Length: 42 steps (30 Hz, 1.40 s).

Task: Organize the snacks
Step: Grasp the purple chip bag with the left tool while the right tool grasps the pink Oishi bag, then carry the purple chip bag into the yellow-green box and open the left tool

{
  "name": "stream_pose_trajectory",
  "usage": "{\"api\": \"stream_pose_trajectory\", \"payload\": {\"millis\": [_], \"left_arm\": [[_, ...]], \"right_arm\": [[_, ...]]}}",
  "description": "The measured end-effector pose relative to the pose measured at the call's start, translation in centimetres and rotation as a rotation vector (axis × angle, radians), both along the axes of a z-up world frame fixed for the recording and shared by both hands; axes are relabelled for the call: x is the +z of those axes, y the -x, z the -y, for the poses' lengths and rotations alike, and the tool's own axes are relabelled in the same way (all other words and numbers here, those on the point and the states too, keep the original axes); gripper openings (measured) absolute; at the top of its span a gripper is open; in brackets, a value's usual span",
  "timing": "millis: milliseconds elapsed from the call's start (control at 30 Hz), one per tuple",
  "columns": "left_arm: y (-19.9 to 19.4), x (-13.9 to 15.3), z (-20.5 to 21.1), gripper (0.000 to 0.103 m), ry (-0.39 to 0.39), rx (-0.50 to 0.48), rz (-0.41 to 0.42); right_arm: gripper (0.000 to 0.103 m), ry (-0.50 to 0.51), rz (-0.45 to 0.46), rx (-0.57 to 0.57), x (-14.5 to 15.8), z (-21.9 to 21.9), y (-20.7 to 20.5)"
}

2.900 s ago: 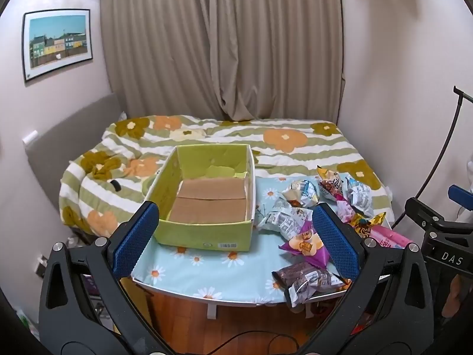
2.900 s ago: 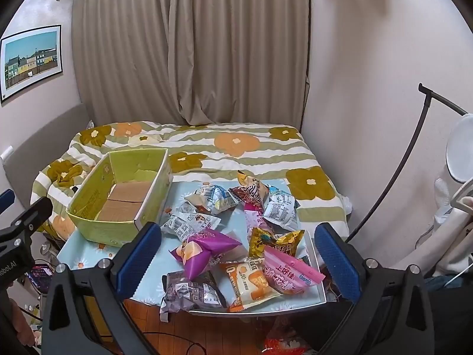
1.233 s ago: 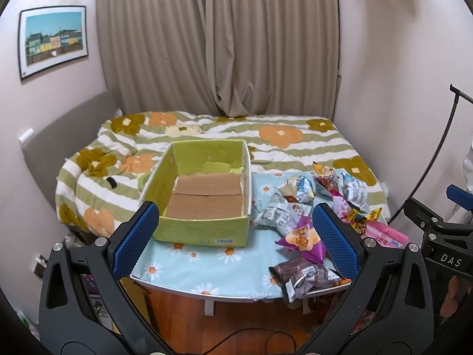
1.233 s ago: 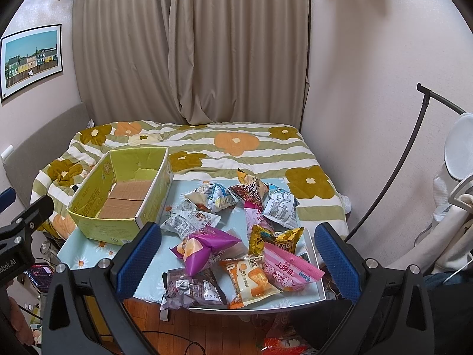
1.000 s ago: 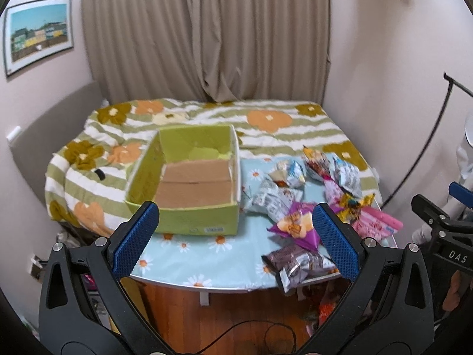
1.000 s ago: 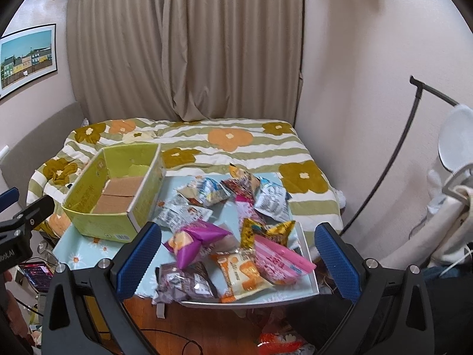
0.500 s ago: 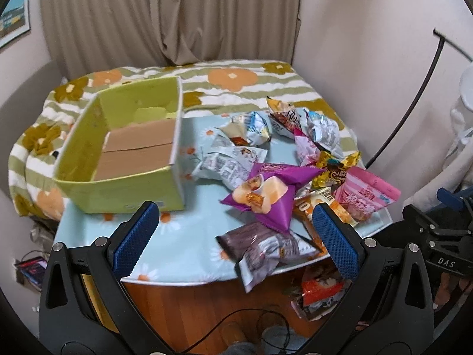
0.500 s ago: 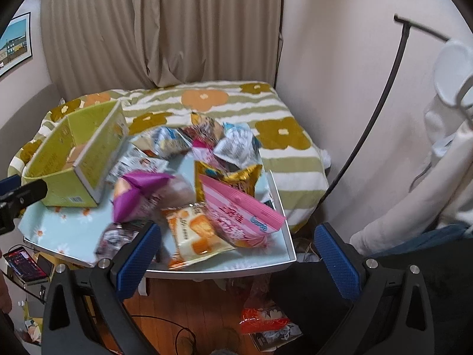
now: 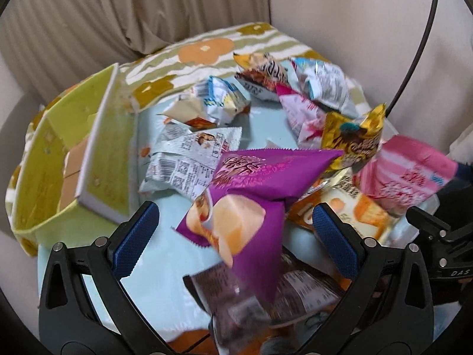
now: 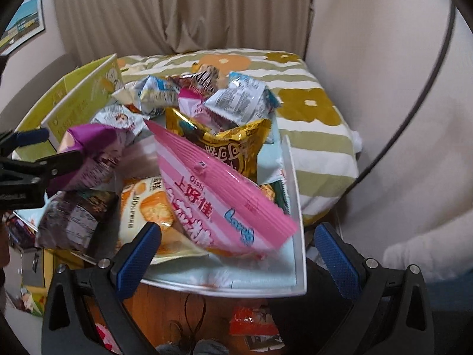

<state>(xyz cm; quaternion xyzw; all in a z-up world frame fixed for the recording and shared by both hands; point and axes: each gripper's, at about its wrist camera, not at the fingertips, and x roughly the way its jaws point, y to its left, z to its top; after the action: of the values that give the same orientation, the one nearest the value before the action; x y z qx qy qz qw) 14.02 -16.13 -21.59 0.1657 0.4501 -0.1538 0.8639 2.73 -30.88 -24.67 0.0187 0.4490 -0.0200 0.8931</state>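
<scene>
Left wrist view: a bed (image 9: 207, 50) with a flowered striped cover lies at 12 o'clock behind the surface (image 9: 165, 266). At 9 o'clock stands the green box (image 9: 97, 159), holding only cardboard. Snack packets crowd the surface from 12 to 4 o'clock. Largest nearby are the purple bag (image 9: 251, 183) between the blue pads, the pink bag (image 10: 212, 195) at 3 o'clock, then a brown packet (image 9: 266, 298) underneath. The left claw (image 9: 233, 236) hangs spread wide above the purple bag, gripping nothing. The right claw (image 10: 236, 251) gapes over the pink bag, its pads apart.
</scene>
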Motion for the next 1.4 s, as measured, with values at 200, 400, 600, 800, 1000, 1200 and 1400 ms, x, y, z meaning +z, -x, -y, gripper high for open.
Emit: {"api": "stream_pose_trajectory", "payload": {"millis": [200, 400, 600, 800, 1000, 1200, 1400], "left_arm": [[-1.9, -1.8, 1.1, 0.102, -0.023, -0.027, -0.055], [-3.2, -3.4, 1.6, 0.082, -0.035, -0.049, -0.112], [-3.5, -3.5, 1.6, 0.069, -0.028, -0.042, -0.123], [-3.6, -3.1, 1.6, 0.064, -0.018, -0.020, -0.124], [-3.3, -2.2, 1.5, 0.063, -0.002, -0.006, -0.112], [-2.5, 0.0, 1.2, 0.063, 0.027, 0.016, -0.080], [-1.1, 4.1, 0.0, 0.063, 0.109, 0.065, -0.027]], "right_arm": [[0.103, -0.004, -0.026, 0.064, -1.9, 0.2, -2.4], [0.103, -0.018, -0.026, 0.102, -2.3, 0.3, -3.8], [0.090, -0.053, -0.036, 0.133, -2.6, 0.7, -5.2], [0.064, -0.090, -0.066, 0.177, -3.1, 0.4, -5.5], [0.056, -0.077, -0.053, 0.197, -2.4, 0.3, -5.3], [0.055, -0.070, -0.027, 0.202, -0.7, 0.4, -4.8], [0.055, -0.051, 0.011, 0.202, 2.6, -0.1, -4.5]]}}
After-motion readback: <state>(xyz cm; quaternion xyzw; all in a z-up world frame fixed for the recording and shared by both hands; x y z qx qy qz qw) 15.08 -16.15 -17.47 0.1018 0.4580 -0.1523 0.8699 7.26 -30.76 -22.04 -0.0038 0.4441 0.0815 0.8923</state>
